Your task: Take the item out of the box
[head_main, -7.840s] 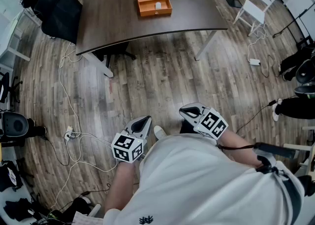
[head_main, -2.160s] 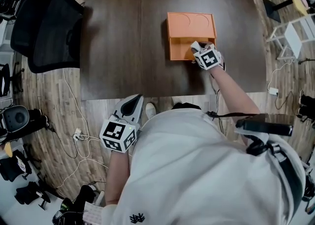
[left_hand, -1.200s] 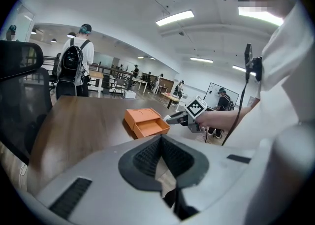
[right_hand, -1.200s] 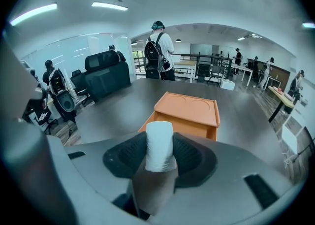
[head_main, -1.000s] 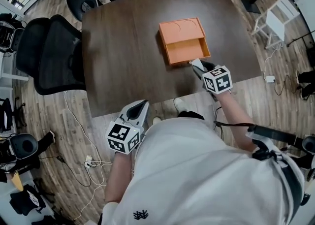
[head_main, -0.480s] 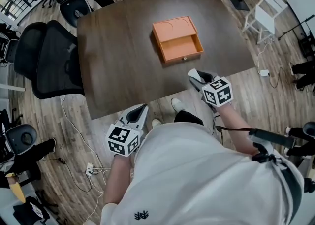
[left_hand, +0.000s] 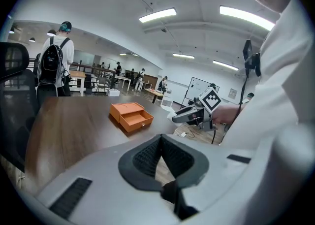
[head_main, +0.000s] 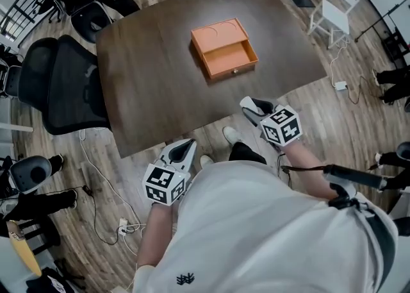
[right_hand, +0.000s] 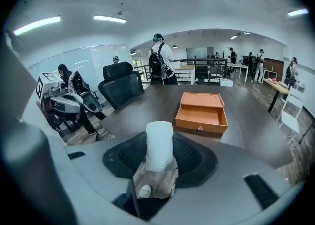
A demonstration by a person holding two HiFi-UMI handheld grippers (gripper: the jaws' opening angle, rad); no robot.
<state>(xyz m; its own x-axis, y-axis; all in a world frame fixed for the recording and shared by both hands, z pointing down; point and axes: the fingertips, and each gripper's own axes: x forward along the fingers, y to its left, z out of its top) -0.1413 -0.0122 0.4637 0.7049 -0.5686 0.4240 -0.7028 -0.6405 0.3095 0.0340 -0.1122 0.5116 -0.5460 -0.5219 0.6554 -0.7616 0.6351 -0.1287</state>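
An orange box (head_main: 223, 48) stands on the dark table (head_main: 147, 80) with its drawer (head_main: 230, 59) pulled out and nothing in it. The box also shows in the left gripper view (left_hand: 130, 115) and the right gripper view (right_hand: 202, 113). My right gripper (head_main: 251, 106) hangs over the floor just off the table's near edge, well short of the box. It is shut on a white roll (right_hand: 160, 145), which stands upright between the pads. My left gripper (head_main: 182, 151) is low by my body, its fingertips meeting with nothing between them (left_hand: 160, 140).
A black office chair (head_main: 64, 83) stands at the table's left end. Cables (head_main: 96, 176) trail over the wooden floor at the left. A white chair (head_main: 333, 9) is at the upper right. A person with a backpack (right_hand: 160, 61) stands beyond the table.
My right gripper has drawn back from the box's drawer to beyond the table's near edge, carrying the white roll. The table and box now lie farther off. The left gripper shifted only slightly.
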